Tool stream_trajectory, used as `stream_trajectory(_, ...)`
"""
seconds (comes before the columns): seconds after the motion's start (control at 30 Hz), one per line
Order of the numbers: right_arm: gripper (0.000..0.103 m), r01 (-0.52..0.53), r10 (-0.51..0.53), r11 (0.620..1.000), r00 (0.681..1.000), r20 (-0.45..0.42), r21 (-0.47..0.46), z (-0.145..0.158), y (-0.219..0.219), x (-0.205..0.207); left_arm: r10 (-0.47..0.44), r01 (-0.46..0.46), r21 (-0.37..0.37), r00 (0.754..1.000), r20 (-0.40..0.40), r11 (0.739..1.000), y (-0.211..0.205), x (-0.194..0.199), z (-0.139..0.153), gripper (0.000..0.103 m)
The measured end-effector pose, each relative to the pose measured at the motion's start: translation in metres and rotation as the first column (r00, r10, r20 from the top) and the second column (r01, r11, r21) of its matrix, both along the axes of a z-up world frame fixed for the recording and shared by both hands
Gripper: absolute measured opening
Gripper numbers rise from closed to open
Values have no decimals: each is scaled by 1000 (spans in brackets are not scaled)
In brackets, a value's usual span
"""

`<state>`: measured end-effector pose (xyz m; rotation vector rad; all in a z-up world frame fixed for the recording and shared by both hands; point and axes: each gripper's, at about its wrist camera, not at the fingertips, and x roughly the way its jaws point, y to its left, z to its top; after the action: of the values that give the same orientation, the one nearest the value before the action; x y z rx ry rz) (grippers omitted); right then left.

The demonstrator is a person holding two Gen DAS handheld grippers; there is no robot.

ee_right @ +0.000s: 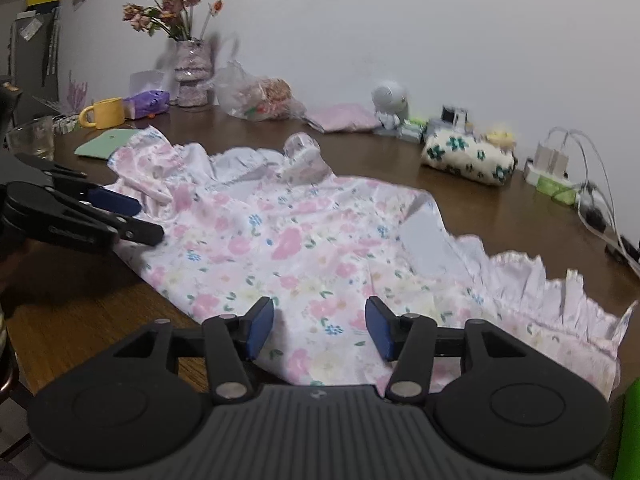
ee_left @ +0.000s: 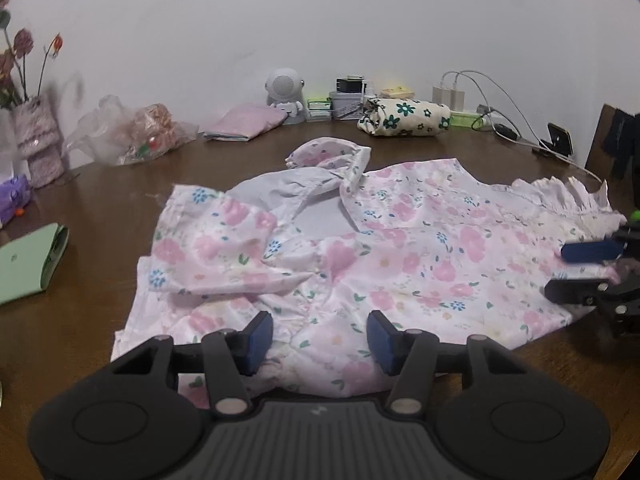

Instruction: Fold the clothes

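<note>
One floral dress lies on the one wooden table, with two open tongs over it, the left tongs and the right tongs. Along the wall stand one vase of flowers, one plastic bag, one folded pink cloth, one white robot figure and one flower-print pouch. There are also one yellow mug, one drinking glass, one green case and two white chargers.

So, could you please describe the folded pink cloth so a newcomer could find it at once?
On the brown wooden table, look along the far edge by the wall. The folded pink cloth lies flat between the clear plastic bag and the white round-headed figurine, plain and unpatterned.
</note>
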<state>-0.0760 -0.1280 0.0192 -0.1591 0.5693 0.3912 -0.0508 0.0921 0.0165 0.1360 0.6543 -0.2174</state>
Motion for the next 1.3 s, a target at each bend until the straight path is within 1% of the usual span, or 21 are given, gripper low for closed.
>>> stream_trajectory(0.1,41,-2,4,999,999,-47,37,-4,-5,5,-6,6,-18,1000,-21,1000,6,-5,2,46)
stream_trajectory(0.13,35,-11,13,999,998,-55,37,-3,-6,4,-8,8,-18,1000,-24,1000,6,-8,3,45)
stream_trajectory(0.2,31,-29,32,999,997,-68,37,-2,-8,4,-14,13,-15,999,-33,1000,4,-14,4,41)
stream_trajectory(0.4,31,-58,60,998,993,-102,25,3,-18,-8,-33,32,-10,997,-68,999,1,-27,12,42)
stream_trajectory(0.43,34,-55,57,998,992,-109,23,5,-20,-8,-25,25,-12,998,-61,1000,3,-24,18,42)
stream_trajectory(0.47,36,-53,55,998,994,-99,20,10,-22,-8,-16,15,-16,999,-30,1000,5,-20,28,43)
stream_trajectory(0.5,41,-50,52,999,995,-86,21,16,-24,-7,-3,3,-24,1000,0,1000,7,-14,39,49)
stream_trajectory(0.53,49,-40,42,999,997,-62,30,24,-27,-4,17,-16,-41,999,30,999,10,-5,50,53)
stream_trajectory(0.57,51,-28,30,999,999,-39,42,32,-28,1,38,-34,-59,998,58,998,13,5,62,60)
stream_trajectory(0.6,54,-8,9,998,1000,-18,60,41,-29,10,55,-49,-77,995,80,996,15,17,73,65)
stream_trajectory(0.63,55,9,-8,996,1000,-7,84,48,-29,20,61,-55,-95,995,72,994,17,35,79,68)
stream_trajectory(0.73,58,72,-67,988,997,-38,137,56,-25,69,80,-84,-140,996,-35,987,17,100,83,68)
stream_trajectory(0.83,58,180,-160,972,978,-134,153,48,-20,122,60,-81,-143,987,-149,986,0,156,75,64)
stream_trajectory(0.93,57,246,-193,947,950,-247,206,31,-24,161,61,-89,-124,975,-215,988,-19,196,64,64)
stream_trajectory(1.0,55,288,-230,936,937,-263,203,22,-23,172,93,-121,-108,966,-241,987,-22,210,54,63)
stream_trajectory(1.07,55,305,-265,939,936,-230,158,16,-19,177,124,-153,-90,956,-267,984,-25,223,44,63)
stream_trajectory(1.13,56,307,-276,942,938,-208,136,9,-14,179,154,-183,-75,944,-291,980,-27,235,34,53)
stream_trajectory(1.17,56,305,-276,943,941,-194,134,6,-13,181,162,-193,-76,940,-301,978,-25,237,30,32)
stream_trajectory(1.2,56,307,-281,943,941,-188,129,3,-12,184,170,-203,-78,935,-310,976,-23,239,25,5)
stream_trajectory(1.23,57,309,-285,943,942,-179,123,0,-10,185,175,-212,-86,932,-317,973,-20,239,22,2)
stream_trajectory(1.3,56,308,-293,946,946,-142,100,-2,-6,185,176,-219,-118,939,-294,969,-13,229,28,3)
